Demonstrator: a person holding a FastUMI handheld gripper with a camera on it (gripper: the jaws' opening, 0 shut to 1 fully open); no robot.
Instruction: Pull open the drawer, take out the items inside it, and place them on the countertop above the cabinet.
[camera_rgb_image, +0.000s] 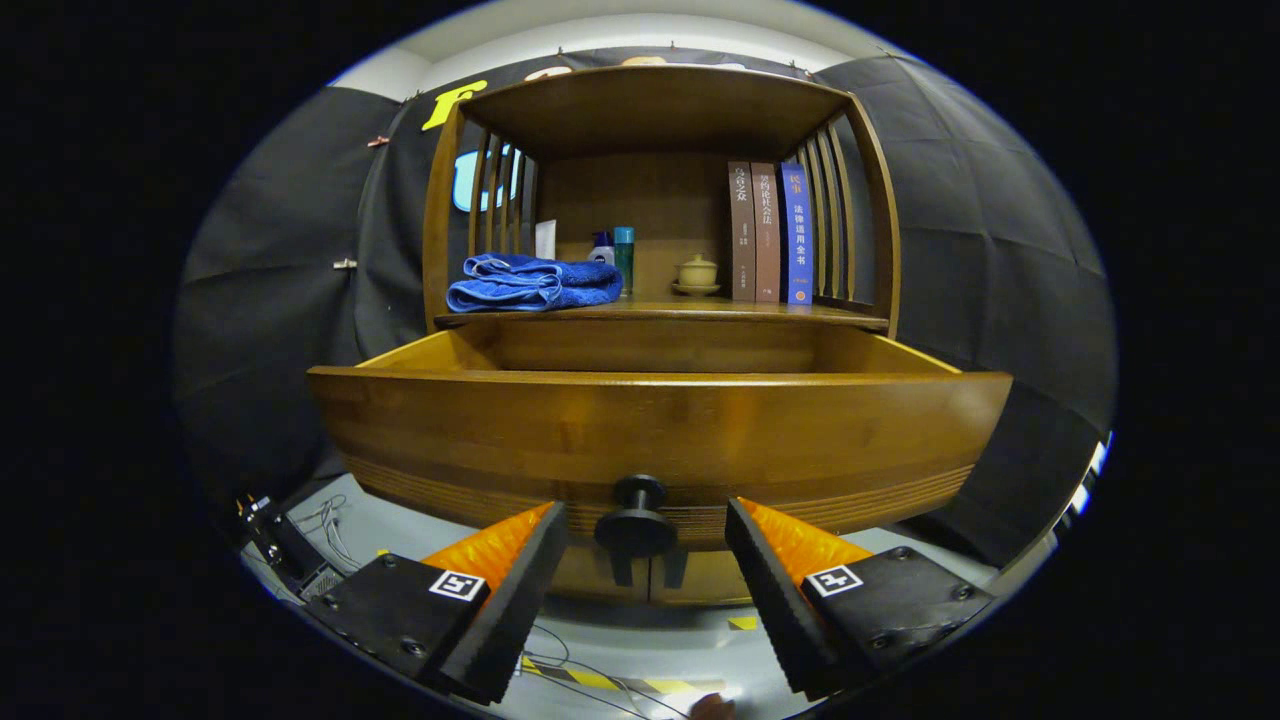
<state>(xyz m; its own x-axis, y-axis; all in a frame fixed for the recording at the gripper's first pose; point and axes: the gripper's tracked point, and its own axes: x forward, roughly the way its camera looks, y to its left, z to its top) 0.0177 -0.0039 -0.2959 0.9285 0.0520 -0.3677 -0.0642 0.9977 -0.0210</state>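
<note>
Drawer (660, 440) pulled open, centre of frame, interior hidden behind front panel. Knob (636, 518) sits between fingers of tool (645, 545), untouched; tool open, lower centre. Folded blue towel (533, 282) on counter (700, 312) above, upper left; three books (768, 232) upper right.

Drawer (660, 430) pulled out; tool (645, 535) spread apart either side of knob (637, 520).

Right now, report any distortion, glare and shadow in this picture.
Gripper view: fisheye bows the drawer front into a curve; warm glare streaks its wood; its inside lies in shadow; the knob stays sharp between the open gripper fingers, untouched.
</note>
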